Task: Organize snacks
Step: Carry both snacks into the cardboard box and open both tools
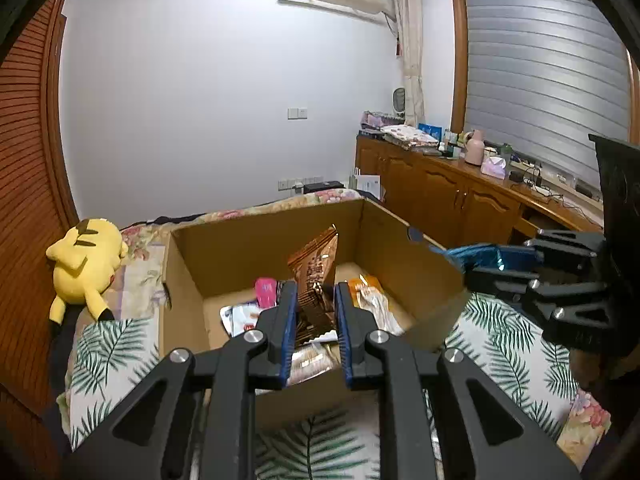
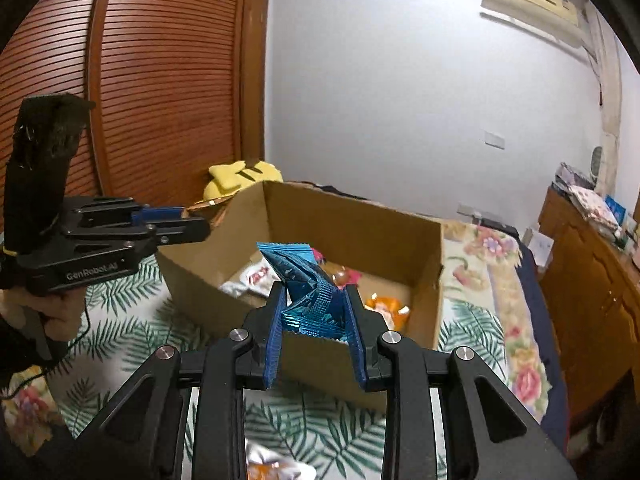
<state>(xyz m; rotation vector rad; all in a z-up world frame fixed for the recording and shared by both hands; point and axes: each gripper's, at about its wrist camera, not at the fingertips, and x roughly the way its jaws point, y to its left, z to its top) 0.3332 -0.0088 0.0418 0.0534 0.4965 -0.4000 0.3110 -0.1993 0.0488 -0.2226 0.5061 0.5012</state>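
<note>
An open cardboard box sits on a leaf-print bedspread, with several snack packets lying inside. My left gripper is shut on a brown snack packet that sticks up above the box's near side. My right gripper is shut on a crumpled blue foil packet, held over the box's near wall. In the left wrist view the right gripper shows at the right edge with the blue packet. The right wrist view has the left gripper at the left, held by a hand.
A yellow plush toy lies left of the box on the bed. Wooden cabinets with clutter on top run along the right wall. A slatted wooden wardrobe stands at the left. An orange packet lies on the bedspread near me.
</note>
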